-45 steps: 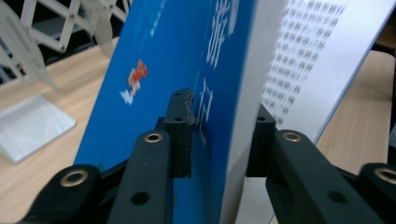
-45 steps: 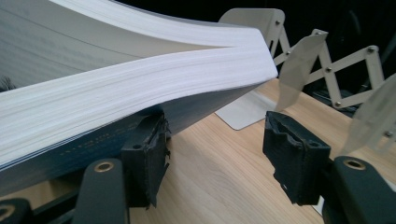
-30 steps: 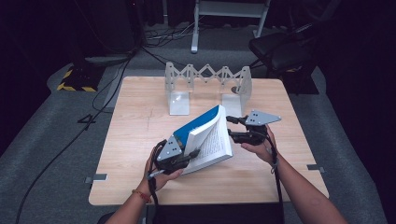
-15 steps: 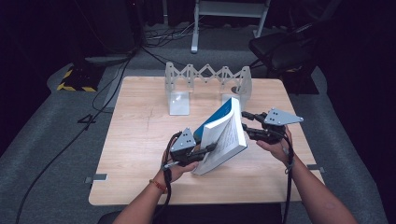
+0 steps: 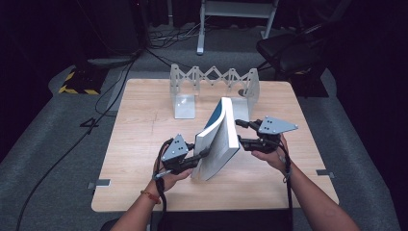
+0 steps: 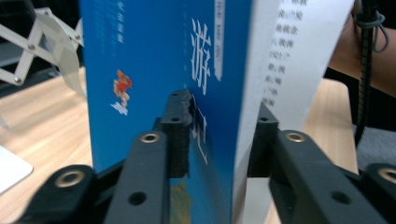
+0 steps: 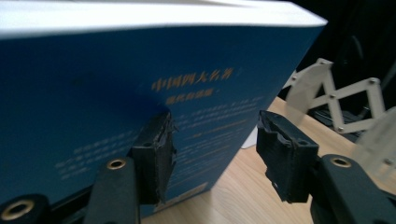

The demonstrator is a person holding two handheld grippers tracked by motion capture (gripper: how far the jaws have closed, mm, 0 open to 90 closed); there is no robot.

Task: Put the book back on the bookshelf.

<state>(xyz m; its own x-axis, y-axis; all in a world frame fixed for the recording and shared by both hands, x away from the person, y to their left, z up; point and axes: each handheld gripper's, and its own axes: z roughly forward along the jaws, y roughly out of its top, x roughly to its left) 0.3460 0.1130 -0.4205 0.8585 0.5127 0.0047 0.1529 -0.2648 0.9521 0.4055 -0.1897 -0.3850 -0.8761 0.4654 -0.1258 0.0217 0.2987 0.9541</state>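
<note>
Blue book [image 5: 219, 139] upright near table [image 5: 144, 125] centre | left gripper [image 5: 199, 156] jaws pinching it | right gripper [image 5: 240, 133] jaws spread, just opening

Thick blue-covered paperback book [image 5: 219, 139] stands tilted on the pale wooden table [image 5: 139, 144], near centre. Metal accordion-style expanding book rack [image 5: 214, 82] sits behind it at the far edge. Left gripper [image 5: 202, 155] is left of the book, right gripper [image 5: 240, 132] right.

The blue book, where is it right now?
In the high view the blue book stands tilted near the table's middle, between the left gripper and the right gripper, in front of the folding metal rack.
</note>
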